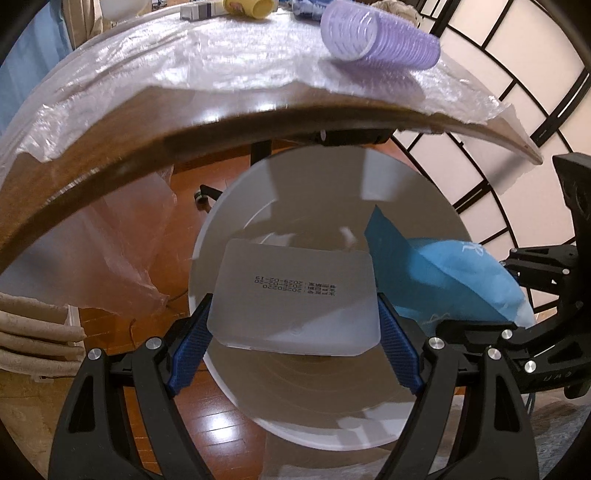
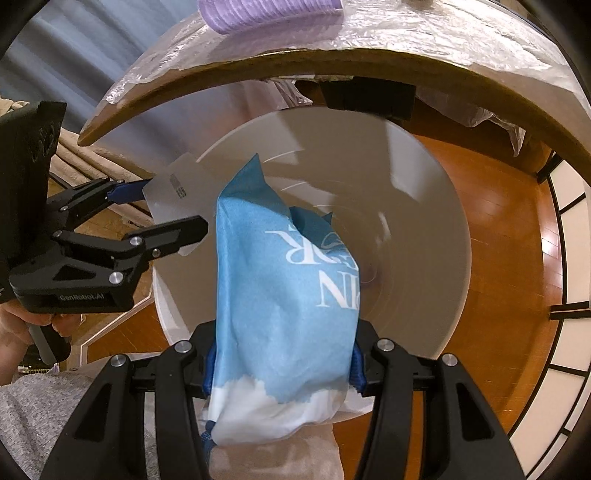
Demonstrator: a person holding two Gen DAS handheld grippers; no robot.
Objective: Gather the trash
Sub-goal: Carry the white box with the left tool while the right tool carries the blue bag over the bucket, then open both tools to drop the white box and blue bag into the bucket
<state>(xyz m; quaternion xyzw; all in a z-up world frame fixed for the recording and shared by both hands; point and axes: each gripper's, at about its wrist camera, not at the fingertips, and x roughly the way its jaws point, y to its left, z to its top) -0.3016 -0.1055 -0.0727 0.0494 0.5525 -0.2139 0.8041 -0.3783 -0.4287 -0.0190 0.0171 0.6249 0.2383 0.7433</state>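
Note:
My left gripper point(image 1: 293, 321) is shut on a frosted white plastic lid point(image 1: 295, 295) with a printed date, held over the open mouth of a grey round trash bin point(image 1: 314, 417) on the floor. My right gripper point(image 2: 282, 365) is shut on a blue and white plastic packet point(image 2: 284, 288), also held over the bin point(image 2: 424, 221). The packet shows at the right in the left wrist view point(image 1: 450, 280). The left gripper point(image 2: 166, 206) with the lid point(image 2: 173, 192) shows at the left in the right wrist view.
A wooden table edge point(image 1: 147, 122) covered in clear plastic film curves above the bin. A purple hair roller point(image 1: 376, 37) lies on it, with a yellow cup point(image 1: 251, 7) farther back. A black-framed paper screen point(image 1: 517, 74) stands right. Wooden floor point(image 1: 207, 424) surrounds the bin.

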